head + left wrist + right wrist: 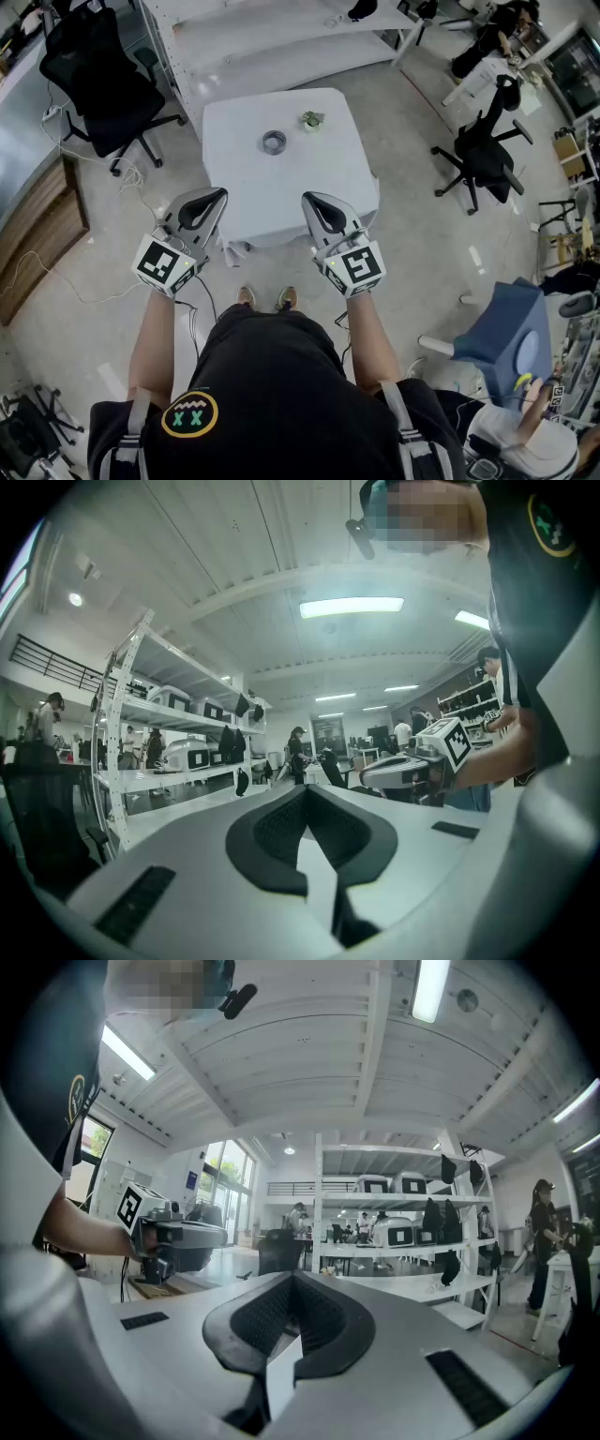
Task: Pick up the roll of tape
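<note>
One white table (239, 192) stands on the floor. Two grippers are held side by side at its near side, pointing flat toward it. The left gripper (219, 195) has its jaws pressed together, with nothing between them. The right gripper (309, 199) is pressed together and empty too. The roll of tape (274, 142) lies flat toward the far side of the table, well apart from both grippers. A small green thing (312, 120) sits near it.
</note>
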Demonstrator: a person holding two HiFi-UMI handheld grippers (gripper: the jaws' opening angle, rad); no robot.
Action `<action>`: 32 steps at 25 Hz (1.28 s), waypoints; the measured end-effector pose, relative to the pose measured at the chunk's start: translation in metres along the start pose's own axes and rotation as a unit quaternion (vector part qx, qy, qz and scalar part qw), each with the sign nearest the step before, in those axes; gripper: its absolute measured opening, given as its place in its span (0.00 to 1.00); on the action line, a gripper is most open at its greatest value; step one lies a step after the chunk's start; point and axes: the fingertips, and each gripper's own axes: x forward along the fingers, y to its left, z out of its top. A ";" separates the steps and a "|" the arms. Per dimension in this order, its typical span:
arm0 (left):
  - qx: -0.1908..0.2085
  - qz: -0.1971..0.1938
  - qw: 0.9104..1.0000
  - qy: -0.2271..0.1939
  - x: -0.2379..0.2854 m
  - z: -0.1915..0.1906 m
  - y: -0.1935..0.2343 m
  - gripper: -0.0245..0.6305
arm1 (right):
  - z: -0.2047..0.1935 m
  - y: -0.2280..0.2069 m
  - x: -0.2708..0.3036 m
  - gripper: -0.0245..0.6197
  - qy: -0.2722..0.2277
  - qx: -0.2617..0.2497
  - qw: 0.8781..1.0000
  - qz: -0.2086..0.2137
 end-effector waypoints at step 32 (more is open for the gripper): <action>-0.006 -0.001 1.000 -0.003 0.010 -0.004 0.000 0.06 | -0.007 -0.013 -0.001 0.15 0.009 0.011 1.000 -0.010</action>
